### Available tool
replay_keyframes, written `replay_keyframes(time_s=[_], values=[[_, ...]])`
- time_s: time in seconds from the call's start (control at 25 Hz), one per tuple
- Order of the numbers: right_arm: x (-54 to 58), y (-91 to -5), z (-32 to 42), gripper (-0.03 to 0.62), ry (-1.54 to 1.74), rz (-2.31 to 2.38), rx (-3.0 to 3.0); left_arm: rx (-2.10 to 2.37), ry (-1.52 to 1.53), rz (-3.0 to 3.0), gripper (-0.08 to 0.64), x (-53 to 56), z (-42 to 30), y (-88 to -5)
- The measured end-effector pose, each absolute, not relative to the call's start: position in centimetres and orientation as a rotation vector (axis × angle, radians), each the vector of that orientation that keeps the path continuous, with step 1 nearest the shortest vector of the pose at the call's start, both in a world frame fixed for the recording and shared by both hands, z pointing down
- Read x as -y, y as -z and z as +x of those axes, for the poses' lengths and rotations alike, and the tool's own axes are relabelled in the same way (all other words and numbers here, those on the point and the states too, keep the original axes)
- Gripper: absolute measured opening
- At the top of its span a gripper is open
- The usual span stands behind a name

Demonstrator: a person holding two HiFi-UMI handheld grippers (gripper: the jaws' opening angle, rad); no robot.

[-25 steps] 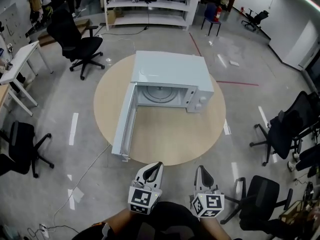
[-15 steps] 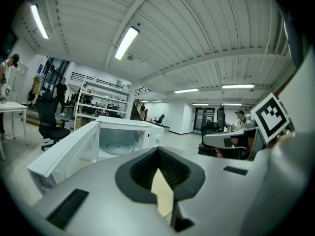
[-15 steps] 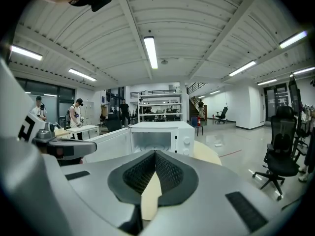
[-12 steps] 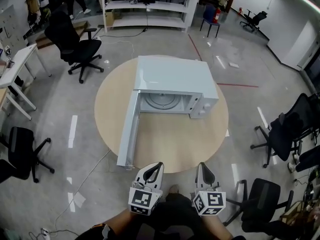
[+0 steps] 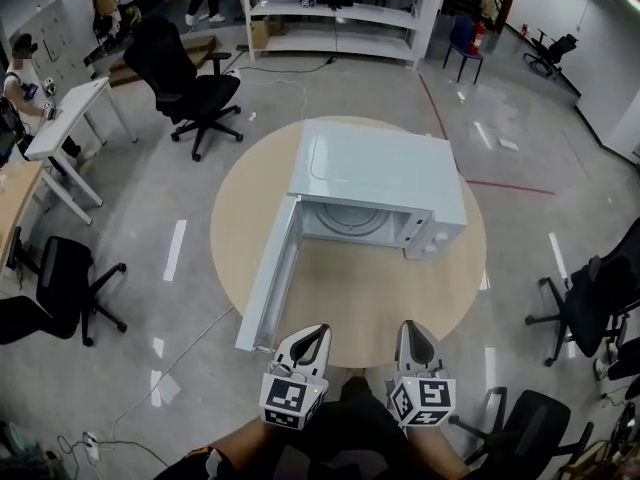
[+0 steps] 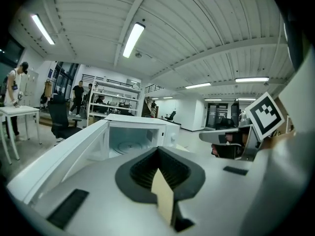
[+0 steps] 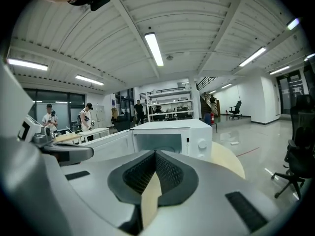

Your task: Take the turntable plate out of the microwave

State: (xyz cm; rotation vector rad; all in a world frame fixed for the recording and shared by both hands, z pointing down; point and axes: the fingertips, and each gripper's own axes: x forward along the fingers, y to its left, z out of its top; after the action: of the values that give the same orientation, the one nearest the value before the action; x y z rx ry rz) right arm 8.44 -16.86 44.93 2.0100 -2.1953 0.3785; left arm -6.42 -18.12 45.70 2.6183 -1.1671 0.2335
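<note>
A white microwave (image 5: 385,178) stands on a round wooden table (image 5: 375,303), its door (image 5: 272,273) swung wide open toward the front left. The glass turntable plate (image 5: 352,224) lies flat inside the cavity; it also shows in the left gripper view as the turntable plate (image 6: 129,145). My left gripper (image 5: 317,331) and right gripper (image 5: 408,327) are held side by side just short of the table's near edge, well away from the microwave. Both are shut with nothing between the jaws. The right gripper view faces the microwave (image 7: 170,134) front.
Black office chairs (image 5: 195,88) ring the table, one (image 5: 55,288) at the left and another (image 5: 595,298) at the right. White shelving (image 5: 335,8) stands at the back. A desk (image 5: 65,118) with a person beside it is at far left.
The whole view has shifted: the table and microwave now sit closer and further right in the head view. Both grippers stay shut, held in the same place low in the frame.
</note>
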Motion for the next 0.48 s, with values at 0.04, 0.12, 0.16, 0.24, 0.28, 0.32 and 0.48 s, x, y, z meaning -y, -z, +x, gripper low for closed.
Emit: replay_keyframes(time_s=[0.04,0.12,0.16,0.24,0.28,0.32,0.48], values=[[17.7,-44.9,8.9,0.015,-0.383,1.998,2.209,1.185,-0.236,2.61,0.046,18.8,-6.0,-45.7],[19.4,-44.9,9.9,0.015,-0.39,1.973,2.235,1.213,-0.236,2.594,0.048,20.2,-5.0,-45.5],[20.2,-44.8,10.4,0.015,-0.393,1.963,2.248,1.225,-0.235,2.588,0.046,20.9,-4.4,-45.4],[21.9,-44.6,11.4,0.015,-0.399,1.942,2.274,1.25,-0.231,2.579,0.046,22.3,-3.3,-45.0],[22.7,-44.5,11.9,0.015,-0.4,1.93,2.288,1.264,-0.227,2.574,0.047,23.1,-2.7,-44.9],[23.5,-44.5,12.4,0.015,-0.4,1.917,2.302,1.277,-0.221,2.567,0.046,23.8,-2.2,-44.8],[26.1,-44.4,13.9,0.015,-0.419,1.858,2.354,1.334,-0.191,2.512,0.048,26.4,-0.7,-44.5]])
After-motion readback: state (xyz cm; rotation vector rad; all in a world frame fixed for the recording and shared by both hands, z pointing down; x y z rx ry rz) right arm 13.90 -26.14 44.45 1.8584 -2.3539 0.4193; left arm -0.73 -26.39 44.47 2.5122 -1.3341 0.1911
